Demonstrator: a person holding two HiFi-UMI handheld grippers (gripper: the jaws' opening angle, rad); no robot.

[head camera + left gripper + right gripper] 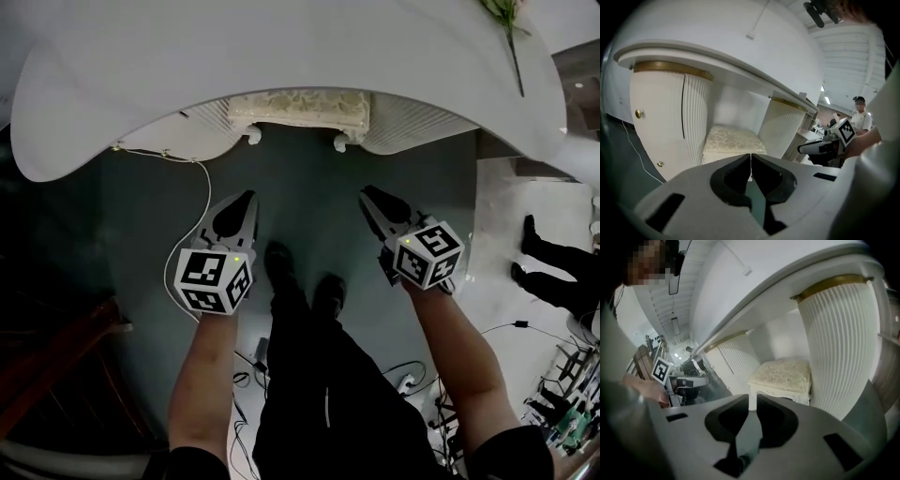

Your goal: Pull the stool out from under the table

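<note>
The stool has a cream patterned cushion and white legs, and stands tucked under the white table, in the gap between its two ribbed pedestals. In the head view my left gripper and right gripper hover above the dark floor, short of the stool and touching nothing. The left gripper view shows the stool straight ahead beyond my left gripper, whose jaws meet and hold nothing. In the right gripper view the stool lies ahead of my right gripper, whose jaws stand a narrow slit apart, empty.
A flower stem lies on the table's far right. A white cable runs across the floor at the left pedestal. My own feet stand between the grippers. Another person's legs are at the right, with cables on the floor behind.
</note>
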